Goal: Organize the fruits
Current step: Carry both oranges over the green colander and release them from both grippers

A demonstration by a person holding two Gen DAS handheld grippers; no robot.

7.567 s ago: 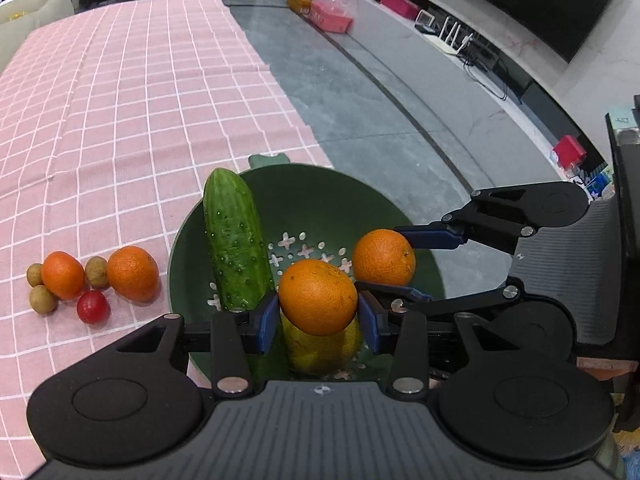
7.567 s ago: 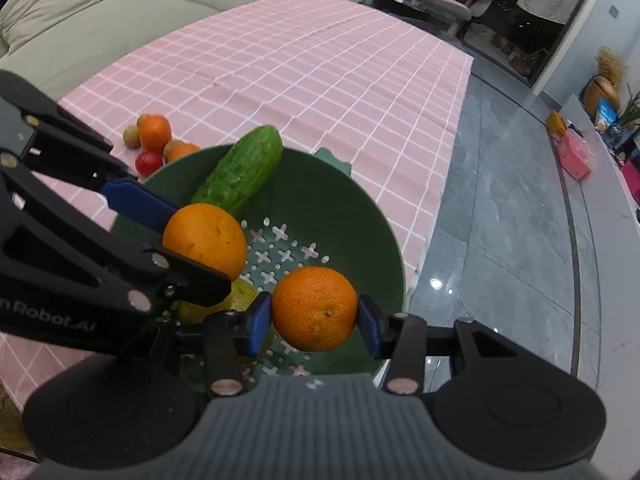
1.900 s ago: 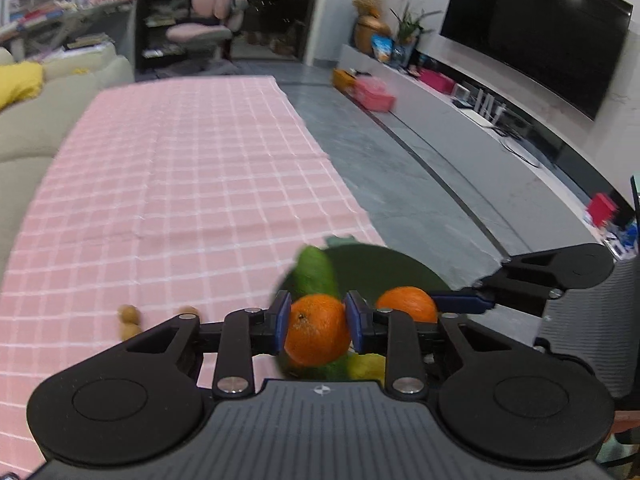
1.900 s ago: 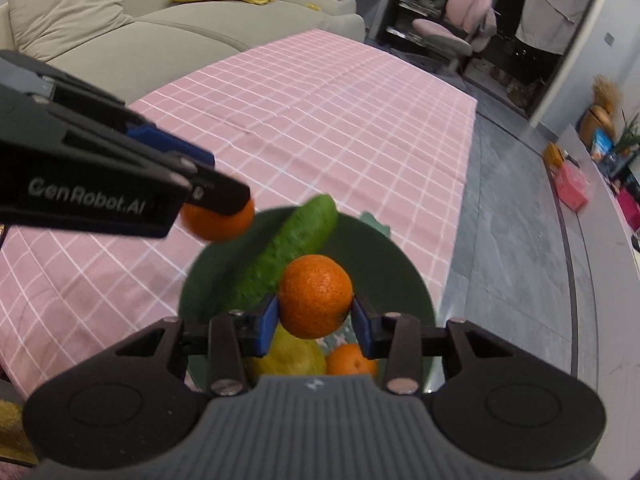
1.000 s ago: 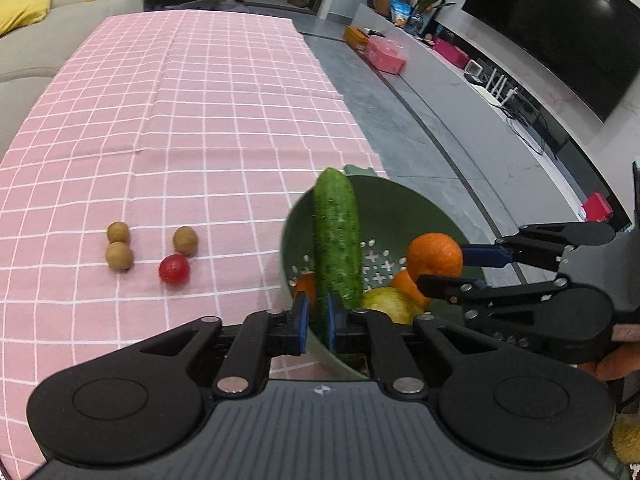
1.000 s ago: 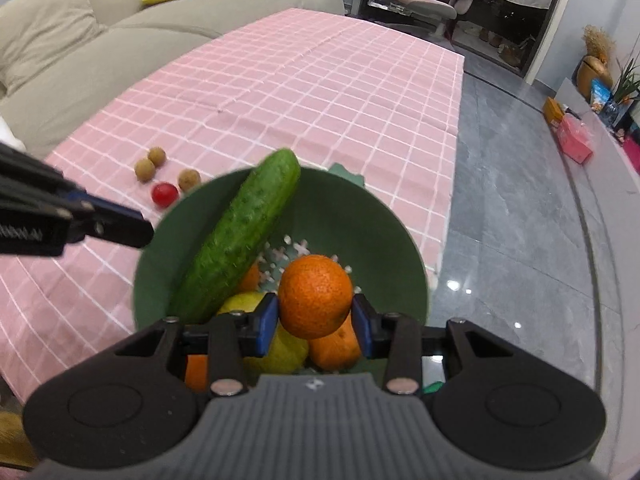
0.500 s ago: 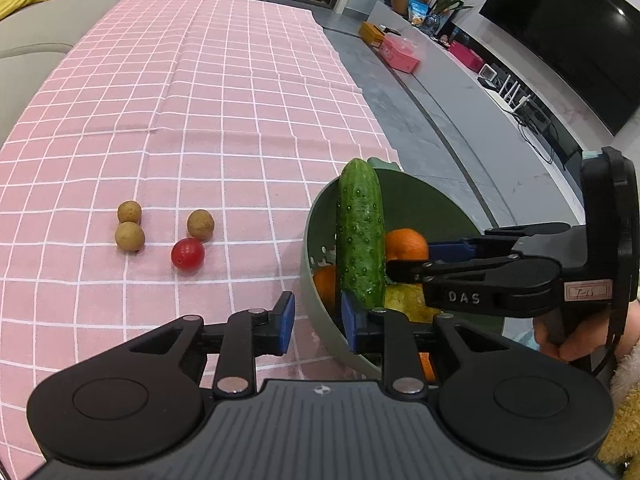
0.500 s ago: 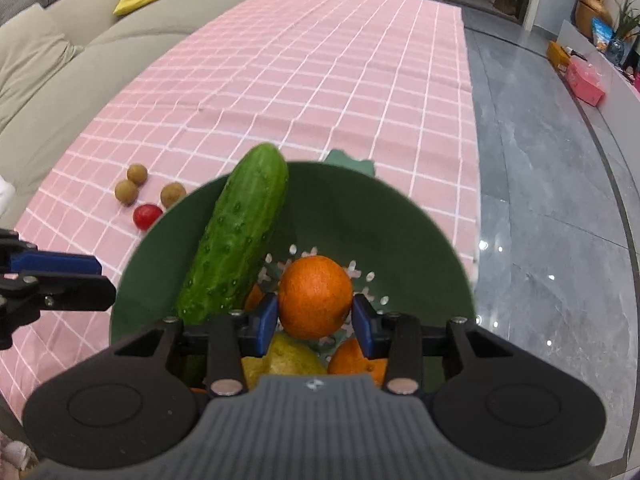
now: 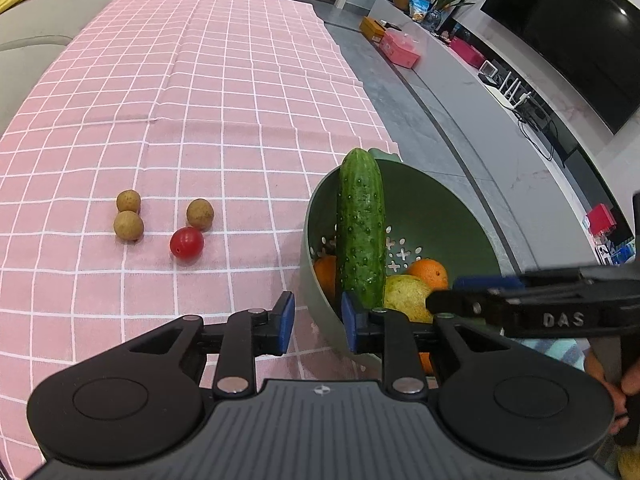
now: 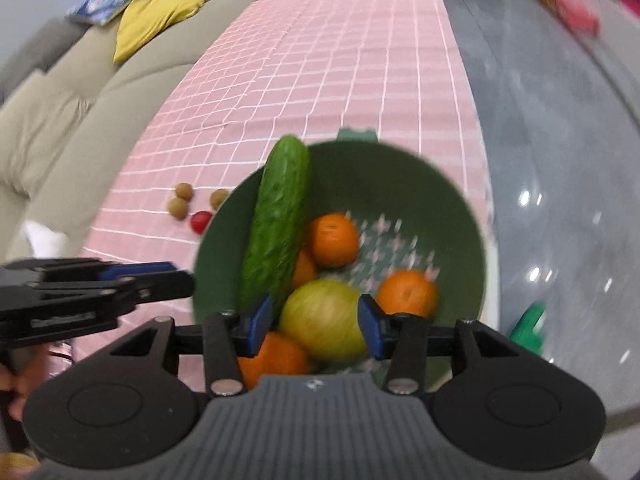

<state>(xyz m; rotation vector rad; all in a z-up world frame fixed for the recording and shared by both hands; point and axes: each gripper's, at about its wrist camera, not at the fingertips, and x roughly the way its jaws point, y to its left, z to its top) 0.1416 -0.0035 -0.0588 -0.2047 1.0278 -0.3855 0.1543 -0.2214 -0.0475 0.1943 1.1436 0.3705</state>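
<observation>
A dark green colander bowl [image 9: 440, 216] [image 10: 448, 208] stands at the table's right edge. A cucumber [image 9: 360, 232] [image 10: 280, 220] leans on its rim, with several oranges [image 10: 334, 240] [image 9: 427, 274] and a yellow-green fruit [image 10: 324, 324] inside. On the pink cloth lie a cherry tomato [image 9: 186, 242] and three small brown fruits [image 9: 128, 225]. My left gripper [image 9: 317, 328] is open and holds nothing, just left of the bowl's near rim. My right gripper [image 10: 316, 328] hovers over the bowl with its jaws opening; the pads touch nothing.
The pink checked cloth [image 9: 200, 100] stretches far and left, bare beyond the small fruits. Its right edge drops to a grey floor [image 9: 440, 128]. A beige sofa [image 10: 60, 112] runs along the left side. A hand [image 9: 600, 372] holds the right gripper's handle.
The right gripper's jaws have widened and let go of the orange, which now lies in the bowl; that view has rolled. The left jaws, shut a second ago, stand apart.
</observation>
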